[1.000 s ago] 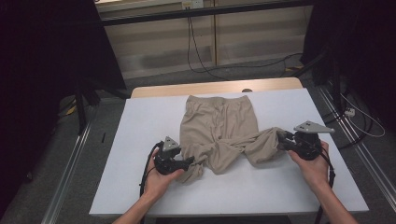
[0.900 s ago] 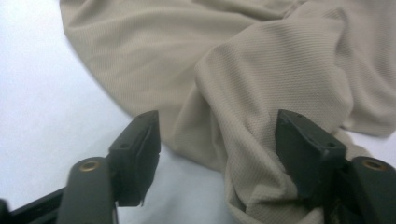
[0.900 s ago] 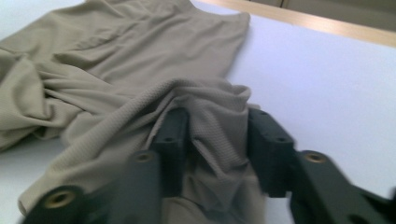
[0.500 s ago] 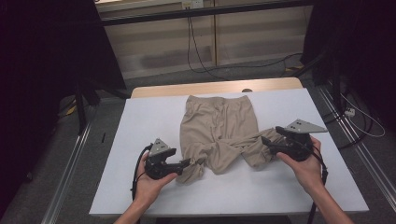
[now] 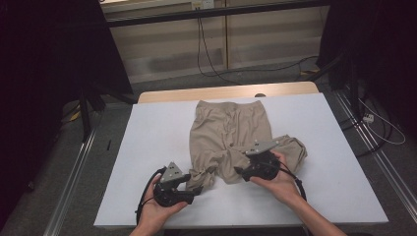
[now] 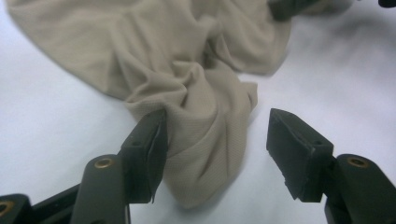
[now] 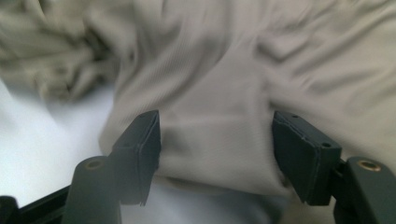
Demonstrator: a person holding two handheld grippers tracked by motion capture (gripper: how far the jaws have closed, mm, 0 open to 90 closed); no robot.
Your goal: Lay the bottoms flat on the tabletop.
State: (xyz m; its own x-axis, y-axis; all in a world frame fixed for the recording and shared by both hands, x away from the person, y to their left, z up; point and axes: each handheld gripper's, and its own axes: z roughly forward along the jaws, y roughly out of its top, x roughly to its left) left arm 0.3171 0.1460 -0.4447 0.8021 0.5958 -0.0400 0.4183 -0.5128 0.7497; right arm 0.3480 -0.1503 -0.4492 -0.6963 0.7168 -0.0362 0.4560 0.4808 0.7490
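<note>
Right gripper view blurred | right hand-held gripper [image 7: 215,140] spread, hem of trousers [image 7: 224,93] between | left hand-held gripper [image 6: 217,142] spread

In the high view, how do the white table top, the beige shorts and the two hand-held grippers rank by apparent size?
1. White table top
2. Beige shorts
3. Left hand-held gripper and right hand-held gripper: they look alike, so no ranking between them.

— Any writing you can read anywhere here?
— No. Nothing legible on the table, the cloth or the tools.
— No label, brand or number?
— None that can be made out; the far background is too dim and small to tell.
</note>
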